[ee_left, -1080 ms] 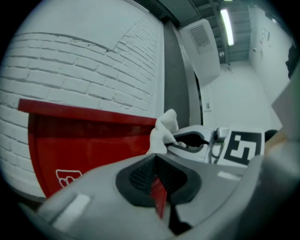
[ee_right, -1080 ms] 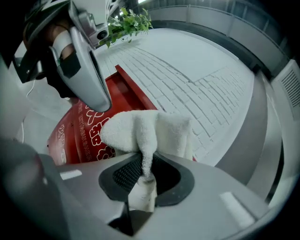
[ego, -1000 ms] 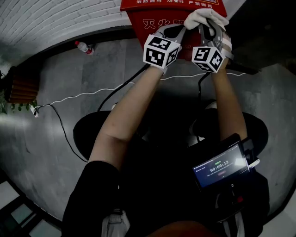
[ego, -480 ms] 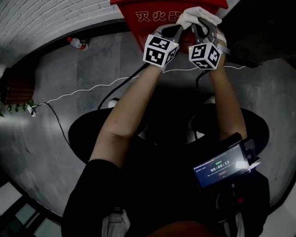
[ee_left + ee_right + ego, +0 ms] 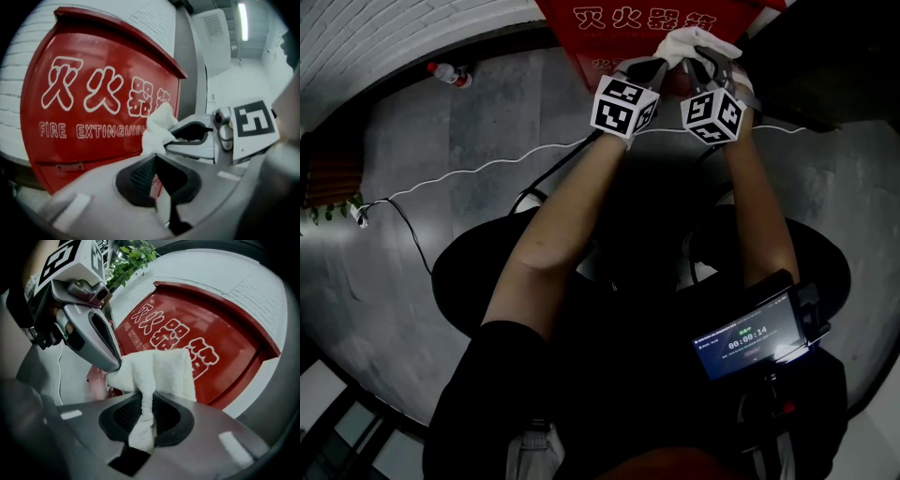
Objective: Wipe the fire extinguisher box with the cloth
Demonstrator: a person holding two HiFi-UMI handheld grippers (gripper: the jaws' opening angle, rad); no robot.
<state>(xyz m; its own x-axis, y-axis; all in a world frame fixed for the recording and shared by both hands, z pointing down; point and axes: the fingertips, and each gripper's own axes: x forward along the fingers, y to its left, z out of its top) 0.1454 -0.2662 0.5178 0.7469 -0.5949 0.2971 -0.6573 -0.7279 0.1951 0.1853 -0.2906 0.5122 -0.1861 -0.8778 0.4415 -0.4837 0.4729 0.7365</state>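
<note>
Fingers of the right gripper (image 5: 146,397) clamp a white terry cloth (image 5: 159,369) before the red metal fire extinguisher box (image 5: 93,103) (white lettering on its front), while the left gripper (image 5: 154,159), fingers pressed together, meets the cloth's edge.

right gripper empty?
No, the right gripper is shut on the white cloth, with a strip of it hanging down between its jaws.
</note>
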